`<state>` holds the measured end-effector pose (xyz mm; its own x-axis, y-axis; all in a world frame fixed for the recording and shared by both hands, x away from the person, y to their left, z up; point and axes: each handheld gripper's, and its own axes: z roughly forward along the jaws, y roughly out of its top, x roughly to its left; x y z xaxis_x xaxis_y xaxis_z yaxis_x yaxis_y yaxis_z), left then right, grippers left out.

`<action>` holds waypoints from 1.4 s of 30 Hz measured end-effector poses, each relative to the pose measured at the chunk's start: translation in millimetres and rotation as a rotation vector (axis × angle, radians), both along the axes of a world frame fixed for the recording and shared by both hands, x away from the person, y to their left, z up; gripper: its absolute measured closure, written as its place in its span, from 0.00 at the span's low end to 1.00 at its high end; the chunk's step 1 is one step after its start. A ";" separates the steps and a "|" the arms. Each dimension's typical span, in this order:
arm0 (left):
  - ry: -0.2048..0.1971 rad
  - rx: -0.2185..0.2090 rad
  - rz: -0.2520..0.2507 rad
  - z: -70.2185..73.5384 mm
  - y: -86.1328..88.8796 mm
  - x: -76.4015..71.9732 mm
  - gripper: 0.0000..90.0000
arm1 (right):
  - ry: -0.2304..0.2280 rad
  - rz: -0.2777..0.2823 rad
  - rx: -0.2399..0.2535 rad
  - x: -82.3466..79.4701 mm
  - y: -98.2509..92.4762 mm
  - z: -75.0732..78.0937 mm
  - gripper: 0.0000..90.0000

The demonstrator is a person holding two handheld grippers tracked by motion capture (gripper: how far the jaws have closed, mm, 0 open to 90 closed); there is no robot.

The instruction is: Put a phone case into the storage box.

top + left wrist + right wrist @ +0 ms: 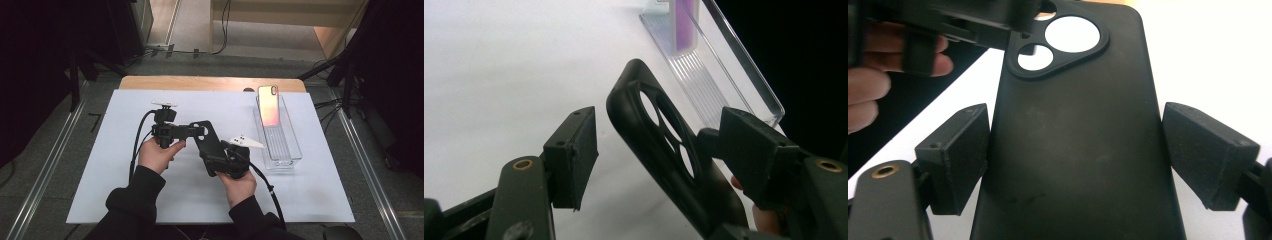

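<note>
between both grippers, black phone case [206,141]

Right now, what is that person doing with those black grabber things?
A person holds a gripper in each hand over a white table. The right gripper clamps a black phone case by its two long sides. The left gripper is at the case's camera-hole end, one pad touching it, the other apart. A phone stands in a clear tray nearby.
</note>
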<state>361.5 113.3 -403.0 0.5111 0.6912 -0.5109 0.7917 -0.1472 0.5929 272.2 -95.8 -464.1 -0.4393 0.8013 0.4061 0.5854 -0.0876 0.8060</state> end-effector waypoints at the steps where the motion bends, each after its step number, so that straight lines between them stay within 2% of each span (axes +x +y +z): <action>1: 0.001 0.001 0.004 -0.8 -0.9 0.3 0.37 | -0.007 -0.001 -0.001 -0.8 0.6 0.2 0.14; 4: 0.009 -0.007 0.011 -2.3 -2.5 0.9 0.41 | -0.027 -0.004 -0.003 -2.7 2.4 0.3 0.14; 7: 0.021 -0.036 0.015 -3.7 -3.2 0.9 0.49 | -0.043 -0.002 0.007 -3.5 3.6 -0.2 0.14; 13: 0.040 -0.101 0.018 -4.6 -2.4 0.4 0.82 | -0.053 0.012 0.035 -2.9 4.9 -1.7 0.14; 15: 0.057 -0.138 0.020 -4.8 -0.9 0.7 0.86 | -0.048 0.021 0.048 -2.0 4.8 -2.6 0.14; 18: 0.077 -0.165 0.020 -5.5 0.8 0.8 0.88 | -0.043 0.034 0.063 -0.9 4.7 -4.1 0.13; 21: 0.118 -0.215 0.017 -6.9 1.8 1.4 0.91 | -0.059 0.036 0.032 -0.7 6.1 -5.2 0.13; 27: 0.093 -0.206 0.001 -2.3 -0.6 -2.1 0.92 | -0.062 0.085 0.023 3.7 4.4 -6.9 0.11; 29: 0.080 -0.203 0.000 0.2 -0.6 -3.3 0.92 | -0.049 0.127 0.046 6.0 2.2 -3.8 0.00; 32: 0.056 -0.172 0.014 4.7 -0.1 -4.5 0.92 | -0.035 0.148 0.064 10.3 -2.9 0.8 0.00; 33: 0.045 -0.170 0.020 6.1 0.4 -4.7 0.92 | -0.032 0.153 0.057 12.4 -4.8 1.8 0.00; 37: 0.002 -0.145 0.026 11.9 1.9 -6.0 0.92 | 0.031 0.226 0.007 19.3 -10.5 4.4 0.00; 38: -0.013 -0.139 0.029 12.9 2.1 -6.6 0.92 | 0.031 0.229 -0.012 19.7 -11.2 5.1 0.00; 40: -0.046 -0.122 0.031 14.4 3.1 -8.0 0.92 | 0.040 0.248 -0.018 20.3 -12.1 6.9 0.00; 42: -0.084 -0.109 0.028 15.0 3.9 -9.5 0.92 | 0.030 0.266 -0.033 20.5 -11.7 9.1 0.00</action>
<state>352.0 117.1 -388.0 0.5360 0.6489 -0.5400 0.7418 -0.0567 0.6683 292.8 -107.6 -455.0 -0.6241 0.6727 0.3976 0.6081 0.0986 0.7877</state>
